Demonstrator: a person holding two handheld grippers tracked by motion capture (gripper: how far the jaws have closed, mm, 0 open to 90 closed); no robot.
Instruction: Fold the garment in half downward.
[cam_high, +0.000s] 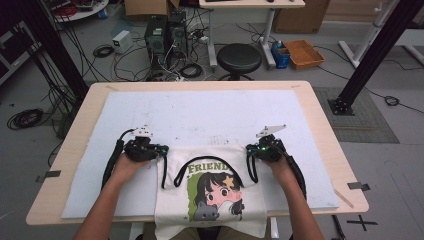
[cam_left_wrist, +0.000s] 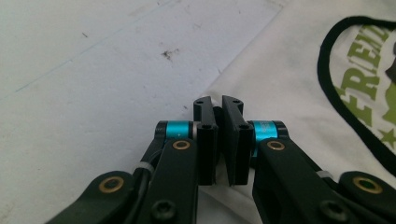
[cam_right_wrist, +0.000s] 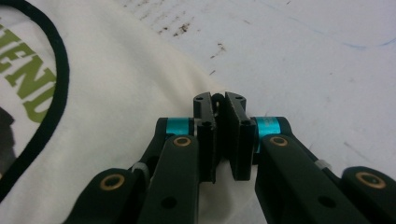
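High view: a wooden table (cam_high: 320, 130) carries a white mat (cam_high: 200, 115); beyond stand a black stool (cam_high: 239, 57), computer towers (cam_high: 165, 32) and loose cables on the grey floor. A cream tote bag (cam_high: 212, 200) lies at the near edge, long axis toward the person, printed face up, mouth and black handles pointing away.

Left gripper view: the left gripper (cam_left_wrist: 218, 109) is clamped on the bag's top corner, on stained mat.

Right gripper view: the right gripper (cam_right_wrist: 219, 105) pinches the opposite top corner, beside the green lettering.
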